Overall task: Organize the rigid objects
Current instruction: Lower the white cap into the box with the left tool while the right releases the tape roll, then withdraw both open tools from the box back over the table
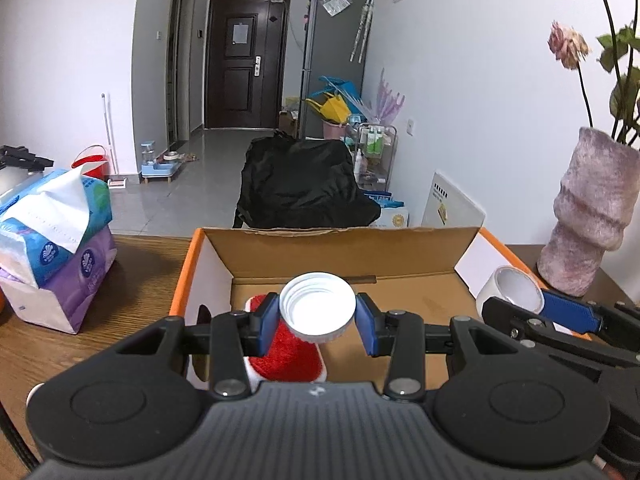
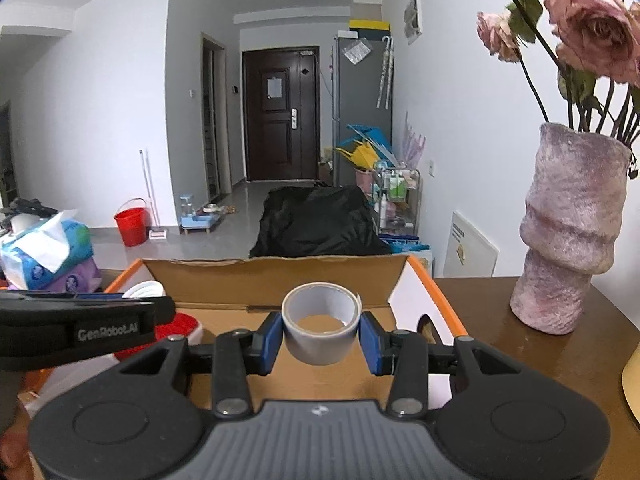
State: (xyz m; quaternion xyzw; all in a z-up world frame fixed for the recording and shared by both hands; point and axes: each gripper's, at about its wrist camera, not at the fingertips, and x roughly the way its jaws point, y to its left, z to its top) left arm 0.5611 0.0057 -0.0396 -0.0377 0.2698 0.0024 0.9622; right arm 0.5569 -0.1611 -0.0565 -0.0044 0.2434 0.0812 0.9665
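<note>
The only lettering that reads clearly is "GenRobot.AI", in pale letters on the black side of the left gripper [image 2: 92, 334], which crosses the left edge of the right wrist view, just left of the cardboard box [image 2: 280, 276]. The tissue packs [image 1: 52, 236] left of that box carry printed blue logos and small text, too blurred to read. The white board [image 1: 452, 204] leaning at the wall behind the box, on its right, bears a line of dark characters and a yellow mark, neither legible.
</note>
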